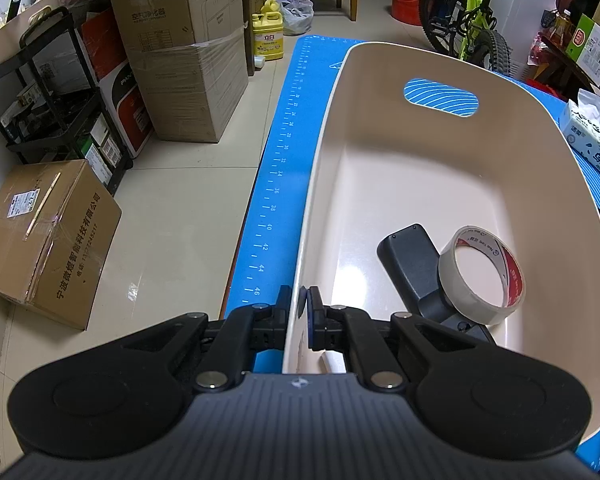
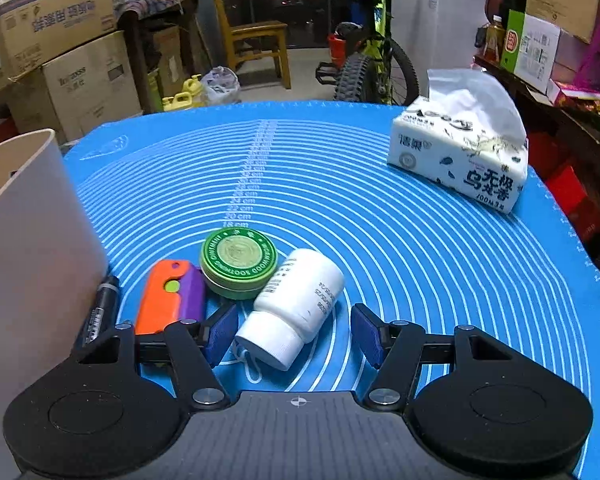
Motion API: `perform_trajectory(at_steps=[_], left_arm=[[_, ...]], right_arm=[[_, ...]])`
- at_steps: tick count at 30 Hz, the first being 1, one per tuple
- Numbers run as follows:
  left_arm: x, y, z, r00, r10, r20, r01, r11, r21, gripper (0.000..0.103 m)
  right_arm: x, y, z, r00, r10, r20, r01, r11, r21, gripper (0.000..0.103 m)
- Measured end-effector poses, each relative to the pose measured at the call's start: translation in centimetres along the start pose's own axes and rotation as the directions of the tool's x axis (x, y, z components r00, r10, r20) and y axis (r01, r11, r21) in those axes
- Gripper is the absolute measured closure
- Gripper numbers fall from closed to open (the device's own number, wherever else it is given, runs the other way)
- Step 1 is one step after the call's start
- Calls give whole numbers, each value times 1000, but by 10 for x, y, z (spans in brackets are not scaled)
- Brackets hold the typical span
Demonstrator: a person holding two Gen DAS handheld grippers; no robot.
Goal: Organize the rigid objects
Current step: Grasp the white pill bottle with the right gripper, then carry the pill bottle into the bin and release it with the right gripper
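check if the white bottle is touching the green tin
Touching: the right wrist view shows the white bottle lying on its side, its base pressed against the green tin with no gap.

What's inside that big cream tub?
Inside the cream tub: a roll of white tape leaning on a black device. The tape and the left gripper, clamped on the tub's rim, hide the device's near end and that corner.

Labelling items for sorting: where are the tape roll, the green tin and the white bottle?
tape roll [image 1: 452, 276]: left wrist view, outer band.
green tin [image 2: 239, 255]: right wrist view, lid centre.
white bottle [image 2: 304, 292]: right wrist view, body.
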State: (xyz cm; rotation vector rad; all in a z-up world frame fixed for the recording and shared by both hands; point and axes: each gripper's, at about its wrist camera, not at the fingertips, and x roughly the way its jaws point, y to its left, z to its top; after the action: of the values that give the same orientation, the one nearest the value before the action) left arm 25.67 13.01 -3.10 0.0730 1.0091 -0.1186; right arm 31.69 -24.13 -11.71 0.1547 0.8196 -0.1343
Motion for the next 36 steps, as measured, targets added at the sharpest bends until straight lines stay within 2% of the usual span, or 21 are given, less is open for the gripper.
perform_trajectory(at_steps=[2,4,11,18,23,29,32,36], left_arm=[[0,0,0,1000,-1,0,1,1000,0,94],[0,0,0,1000,-1,0,1,1000,0,94],[0,0,0,1000,-1,-1,1,1000,-1,94],[0,0,0,1000,-3,-1,3,1000,-2,94],[0,0,0,1000,-3,-1,3,1000,-3,94],[0,0,0,1000,-3,-1,3,1000,-5,94],[0,0,0,1000,-4,-1,4,1000,-4,94],[0,0,0,1000,-3,-1,3,1000,-4,94]], right_arm=[[4,-1,-1,1000,5,-9,-5,1000,11,38],[4,0,-2,1000,-10,1,10,1000,2,57],[-2,1,-4,1000,-14,4,14,1000,0,58],[-29,5,10,997,-2,74,2,1000,6,58],[-64,20,24,986,57,154,-57,998,-4,58],[-113,57,33,948,181,261,-163,982,-91,58],[-128,76,33,930,246,272,-216,967,-138,58],[-136,107,28,913,337,229,-290,933,-216,58]])
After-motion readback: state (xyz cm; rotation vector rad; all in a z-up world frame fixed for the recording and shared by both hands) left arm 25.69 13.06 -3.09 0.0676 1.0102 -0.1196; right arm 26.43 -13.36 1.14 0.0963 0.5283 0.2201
